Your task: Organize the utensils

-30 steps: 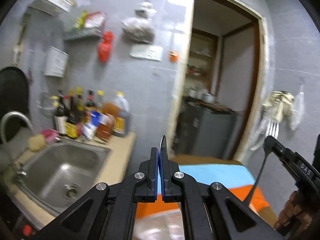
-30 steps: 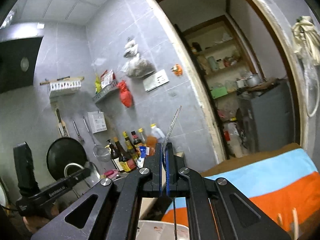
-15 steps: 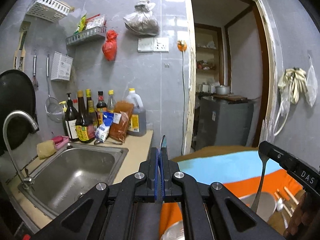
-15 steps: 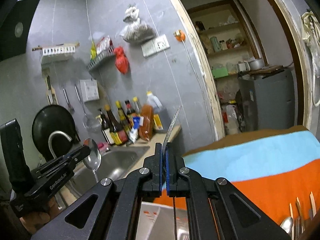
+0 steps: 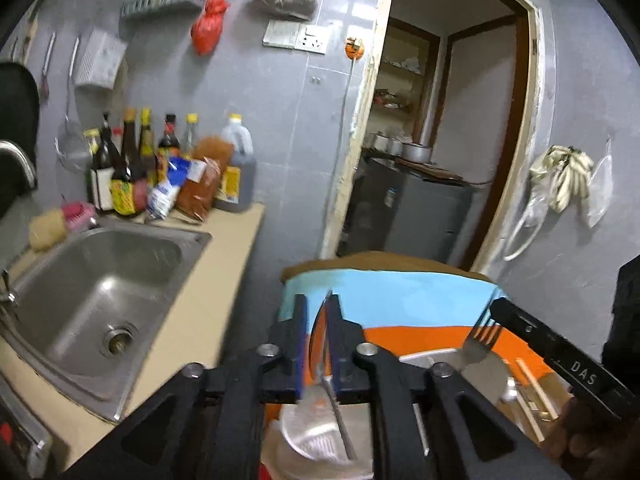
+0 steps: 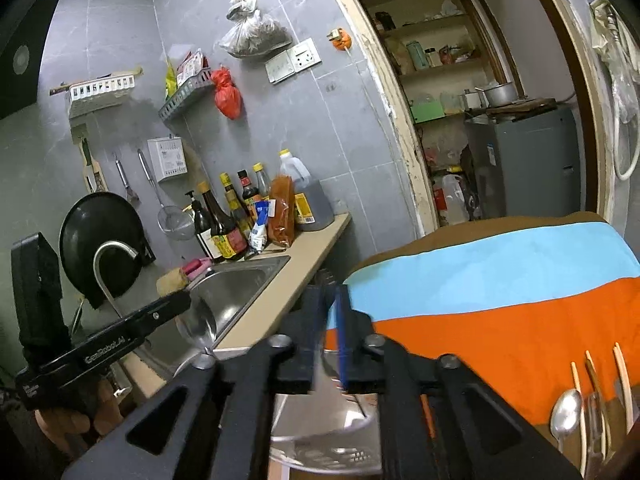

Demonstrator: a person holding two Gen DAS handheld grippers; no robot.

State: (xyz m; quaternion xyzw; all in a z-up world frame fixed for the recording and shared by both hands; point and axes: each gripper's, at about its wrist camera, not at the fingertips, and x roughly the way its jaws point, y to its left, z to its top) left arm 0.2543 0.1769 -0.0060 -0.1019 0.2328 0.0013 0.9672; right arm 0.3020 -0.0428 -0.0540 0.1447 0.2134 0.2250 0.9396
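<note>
Your left gripper (image 5: 318,344) jaws opening, spoon (image 5: 334,392) loose between them, your right gripper (image 6: 326,344) opening, fork (image 5: 478,346) at its three o'clock pad, metal bowl (image 5: 316,436) at six o'clock.

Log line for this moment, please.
left gripper: fingers opening, spoon between | right gripper: fingers opening, fork at tips | below: metal container
</note>
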